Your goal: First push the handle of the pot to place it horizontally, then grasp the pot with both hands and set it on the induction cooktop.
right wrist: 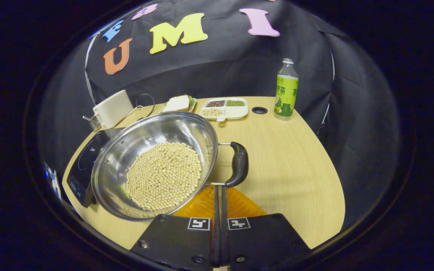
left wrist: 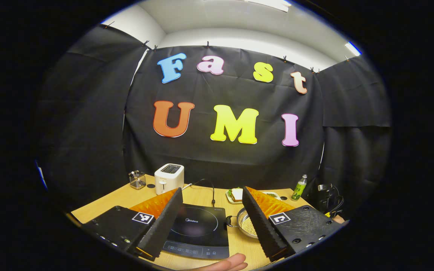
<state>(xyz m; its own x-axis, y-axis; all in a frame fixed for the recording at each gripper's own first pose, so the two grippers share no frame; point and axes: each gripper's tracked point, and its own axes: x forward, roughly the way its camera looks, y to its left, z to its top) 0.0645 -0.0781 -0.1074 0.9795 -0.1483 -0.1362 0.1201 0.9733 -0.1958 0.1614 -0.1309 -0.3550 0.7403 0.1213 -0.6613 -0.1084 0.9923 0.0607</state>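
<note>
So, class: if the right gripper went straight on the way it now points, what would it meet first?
The right gripper, jaws shut, points at the pot's black side handle, so it would probably meet that first, though depth is unclear.

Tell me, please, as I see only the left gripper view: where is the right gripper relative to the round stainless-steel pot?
Observer: The right gripper is shut, with its tips at the near end of the black loop handle on the round stainless-steel pot. I cannot tell if they touch.
Operator: Where is the black induction cooktop from there?
Observer: The black induction cooktop lies on the pot's side opposite that handle.
Operator: What is behind the pot?
Observer: A white three-compartment tray holding dark, green and pale grains.
</note>
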